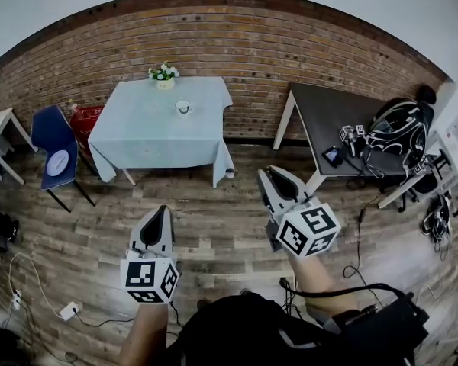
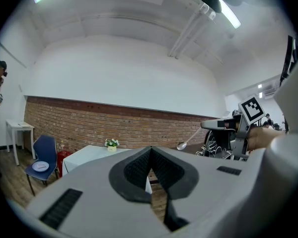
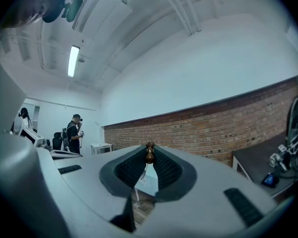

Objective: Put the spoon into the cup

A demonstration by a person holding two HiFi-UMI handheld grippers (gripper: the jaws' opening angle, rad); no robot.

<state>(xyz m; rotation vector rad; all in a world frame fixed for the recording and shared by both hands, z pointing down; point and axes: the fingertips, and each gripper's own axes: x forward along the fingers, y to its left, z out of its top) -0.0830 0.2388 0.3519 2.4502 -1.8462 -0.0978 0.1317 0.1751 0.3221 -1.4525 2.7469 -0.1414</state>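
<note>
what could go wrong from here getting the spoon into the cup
1. The right gripper pinches the spoon only near its handle end, with the bowl sticking far out. It may swivel or slip on the way.
2. The cup looks small and stands alone on the table, some way off across the floor. A misjudged poke with the long spoon could tip it over.

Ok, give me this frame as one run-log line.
right gripper: shut on spoon | left gripper: shut, empty | cup: on cloth-covered table, far ahead | spoon not yet in cup
</note>
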